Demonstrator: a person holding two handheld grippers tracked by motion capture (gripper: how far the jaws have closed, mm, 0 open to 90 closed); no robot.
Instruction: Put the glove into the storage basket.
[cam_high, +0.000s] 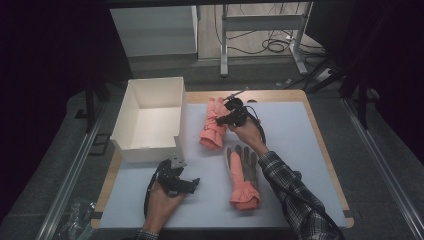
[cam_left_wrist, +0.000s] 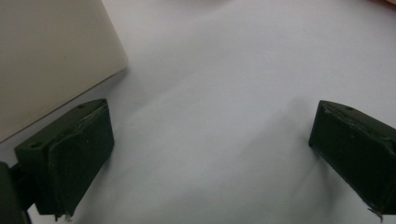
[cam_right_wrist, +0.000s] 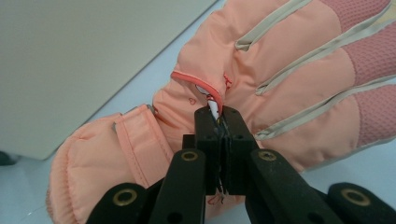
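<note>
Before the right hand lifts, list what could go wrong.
1. The right gripper pinches only a thin fold on the far glove; it may slip free when raised.
2. The white box stands close beside that glove, so a swing could knock it.
3. The left gripper is open over bare mat and can't steady anything.

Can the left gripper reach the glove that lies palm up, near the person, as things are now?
Probably yes. The left gripper is open and holds nothing, and only bare white mat lies between it and the palm-up glove. The right forearm beside the glove may crowd it slightly.
</note>
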